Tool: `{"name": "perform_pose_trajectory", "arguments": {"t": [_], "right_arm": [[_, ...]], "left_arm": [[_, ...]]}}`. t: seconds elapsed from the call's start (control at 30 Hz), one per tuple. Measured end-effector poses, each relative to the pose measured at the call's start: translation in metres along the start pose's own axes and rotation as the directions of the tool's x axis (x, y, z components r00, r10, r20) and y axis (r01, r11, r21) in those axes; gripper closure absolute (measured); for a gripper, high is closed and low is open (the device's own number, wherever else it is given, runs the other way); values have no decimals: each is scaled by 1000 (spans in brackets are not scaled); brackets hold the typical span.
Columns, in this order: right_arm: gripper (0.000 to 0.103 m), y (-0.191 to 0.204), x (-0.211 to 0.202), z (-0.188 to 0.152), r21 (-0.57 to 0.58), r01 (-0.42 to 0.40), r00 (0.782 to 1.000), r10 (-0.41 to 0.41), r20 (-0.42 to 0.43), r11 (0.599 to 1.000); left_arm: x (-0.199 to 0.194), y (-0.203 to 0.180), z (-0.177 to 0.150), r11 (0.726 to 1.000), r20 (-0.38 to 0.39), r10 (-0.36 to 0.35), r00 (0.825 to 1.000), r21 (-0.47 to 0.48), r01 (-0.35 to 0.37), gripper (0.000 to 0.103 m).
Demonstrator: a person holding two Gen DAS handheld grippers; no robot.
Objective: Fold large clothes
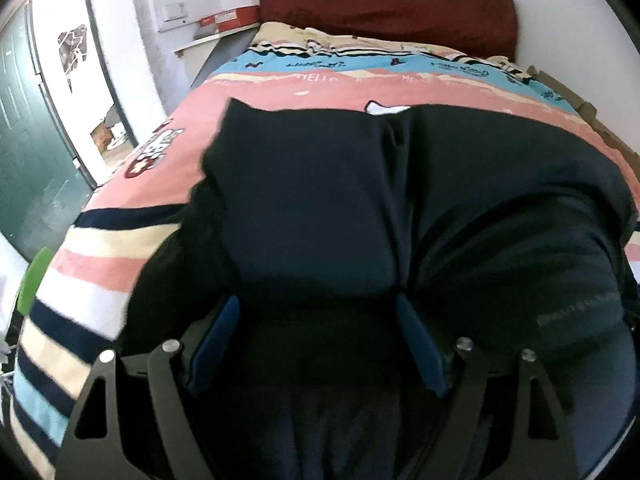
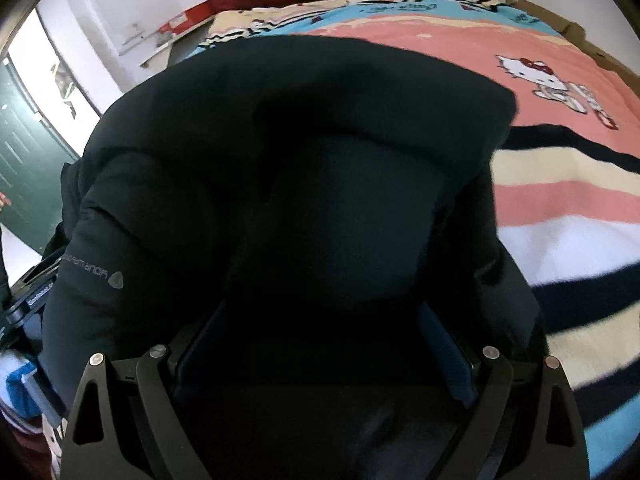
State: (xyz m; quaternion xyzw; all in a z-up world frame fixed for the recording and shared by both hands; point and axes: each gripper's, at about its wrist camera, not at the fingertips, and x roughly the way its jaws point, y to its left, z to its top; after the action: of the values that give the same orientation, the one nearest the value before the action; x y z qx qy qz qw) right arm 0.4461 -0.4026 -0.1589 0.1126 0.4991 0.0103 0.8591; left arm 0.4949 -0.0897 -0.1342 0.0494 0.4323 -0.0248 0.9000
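Ahead of you the dark jacket (image 1: 320, 208) bulks up and blocks the near bed. Bare striped bedcover (image 1: 280, 92) lies open beyond it, until the red headboard (image 1: 384, 4) and wall shelf (image 1: 208, 38).

place: home bedroom — bed (image 1: 152, 216) | cartoon bedspread (image 2: 560, 208) | red headboard (image 1: 384, 4)

White walls (image 1: 132, 20), dark red headboard (image 1: 384, 4), striped bedspread (image 1: 100, 264) (cartoon cat print), green door (image 1: 28, 152)
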Motion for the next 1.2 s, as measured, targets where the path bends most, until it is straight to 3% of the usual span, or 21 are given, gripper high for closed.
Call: {"name": "perform_pose_trajectory", "arguments": {"t": [0.2, 0.33, 0.5, 0.73, 0.9, 1.03, 1.2], "right_arm": [[8, -4, -62, -15, -7, 15, 1000, -15, 23, 1000], [4, -13, -118, -27, 9, 0, 997, -1, 74, 1000], [1, -26, -191, -55, 29, -19, 988, 15, 153, 999], [1, -34, -269, -105, -1, -32, 974, 31, 223, 999], [1, -46, -300, -130, -11, -23, 964, 25, 263, 1000], [1, -62, -313, -142, 29, -31, 957, 22, 289, 999], [1, -78, -309, -148, 77, -44, 955, 20, 296, 996]], "left_arm": [[-69, 8, -13, 998, 35, 17, 999, 62, -19, 23], [-122, 28, -23, 999, 53, -24, 998, 42, 22, 23], [-186, 53, -48, 999, 68, 23, 997, 27, -25, 23], [-263, 85, -91, 1000, 98, 21, 995, 2, -22, 24], [-292, 114, -111, 998, 96, 59, 994, -2, -59, 23], [-305, 146, -118, 996, 77, 68, 995, -67, -63, 24], [-301, 163, -113, 992, 71, 31, 997, -127, -21, 24]]}}
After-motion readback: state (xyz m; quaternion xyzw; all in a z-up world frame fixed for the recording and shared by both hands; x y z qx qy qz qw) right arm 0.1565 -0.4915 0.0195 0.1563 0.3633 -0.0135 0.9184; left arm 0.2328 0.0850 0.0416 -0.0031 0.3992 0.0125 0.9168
